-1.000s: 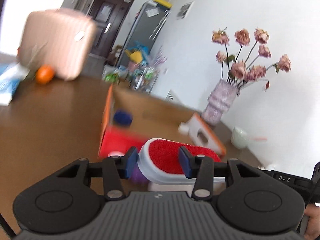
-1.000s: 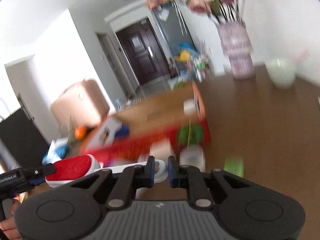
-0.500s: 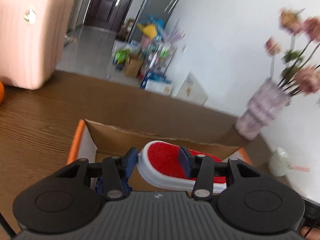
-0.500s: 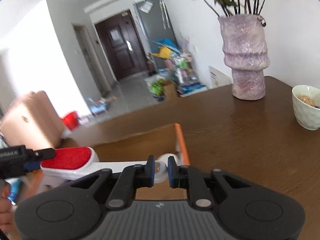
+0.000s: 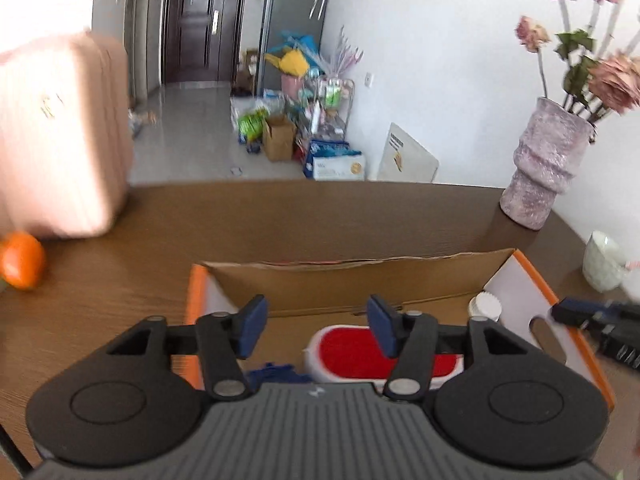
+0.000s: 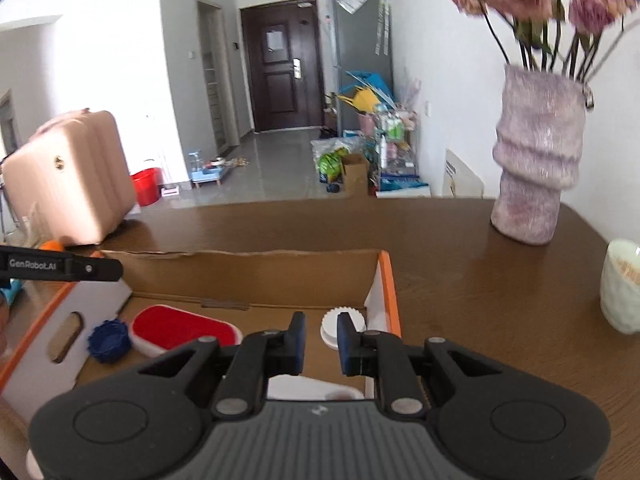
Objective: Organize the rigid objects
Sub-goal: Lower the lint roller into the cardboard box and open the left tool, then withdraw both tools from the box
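Observation:
The red and white brush (image 5: 352,354) lies inside the orange-rimmed cardboard box (image 5: 360,276); it also shows in the right wrist view (image 6: 180,330) on the box floor (image 6: 256,276). My left gripper (image 5: 316,324) is open and empty above the box, over the brush. My right gripper (image 6: 320,340) is open and empty over the box's right side. A blue round object (image 6: 109,340) lies left of the brush. A white ribbed cap (image 6: 342,324) stands near the box's right wall; it also shows in the left wrist view (image 5: 486,306).
A purple vase with pink flowers (image 6: 536,160) stands at the back right of the brown table (image 6: 480,280). A pale bowl (image 6: 622,284) is on the right. A pink suitcase (image 5: 56,136) and an orange (image 5: 22,260) are at the left.
Both grippers have opened and let go of the brush, which now lies in the box. Both have drawn back and up a little.

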A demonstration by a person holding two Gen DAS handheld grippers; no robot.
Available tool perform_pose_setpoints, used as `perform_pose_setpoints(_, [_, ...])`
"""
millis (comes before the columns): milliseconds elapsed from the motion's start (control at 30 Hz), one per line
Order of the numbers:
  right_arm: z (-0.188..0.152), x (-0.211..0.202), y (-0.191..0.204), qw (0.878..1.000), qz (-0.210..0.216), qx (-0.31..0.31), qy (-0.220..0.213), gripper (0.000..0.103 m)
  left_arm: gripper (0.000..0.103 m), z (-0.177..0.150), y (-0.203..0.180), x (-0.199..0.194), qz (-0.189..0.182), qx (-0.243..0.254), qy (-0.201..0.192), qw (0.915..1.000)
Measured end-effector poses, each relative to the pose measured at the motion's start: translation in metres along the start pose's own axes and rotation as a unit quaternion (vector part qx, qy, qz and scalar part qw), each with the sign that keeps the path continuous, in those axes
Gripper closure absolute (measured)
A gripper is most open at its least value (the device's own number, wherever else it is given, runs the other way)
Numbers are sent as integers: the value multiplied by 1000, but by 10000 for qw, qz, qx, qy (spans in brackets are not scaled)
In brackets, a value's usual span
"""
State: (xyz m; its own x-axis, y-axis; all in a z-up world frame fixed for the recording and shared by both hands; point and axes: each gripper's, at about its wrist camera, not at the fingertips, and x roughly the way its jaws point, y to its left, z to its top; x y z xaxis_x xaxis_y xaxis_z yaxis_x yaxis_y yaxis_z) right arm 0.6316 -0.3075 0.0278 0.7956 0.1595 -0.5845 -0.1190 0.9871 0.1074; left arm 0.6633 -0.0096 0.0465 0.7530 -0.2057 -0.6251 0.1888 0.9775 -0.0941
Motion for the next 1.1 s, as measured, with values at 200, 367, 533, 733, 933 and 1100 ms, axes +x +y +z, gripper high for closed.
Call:
perform_pose_setpoints(200, [3, -72, 7, 9978, 140, -539, -356, 42, 10, -35, -3, -89, 772, 704, -894, 9905])
perform_pose_setpoints(367, [-25, -135, 19, 9828, 177, -953, -1575, 0, 0, -81, -8, -157, 1123, 548, -1670, 9780])
perform_pose_setpoints(533, [-44, -167, 32, 9808, 275, -864, -1724, 0, 0, -104, -14, -200, 1040, 303, -1895, 9759])
perform_pose_setpoints(733, [-53, -197, 40, 9787, 312, -862, -1838, 0, 0, -117, -21, -236, 871, 396, -2025, 9746])
perform_pose_setpoints(933, [-69, -227, 44, 9778, 365, -810, -1897, 0, 0, -138, -27, -264, 809, 221, -2093, 9742])
perform_pose_setpoints(1100, [-94, -254, 40, 9784, 457, -648, -1908, 0, 0, -171, -27, -289, 970, 176, -2226, 9699])
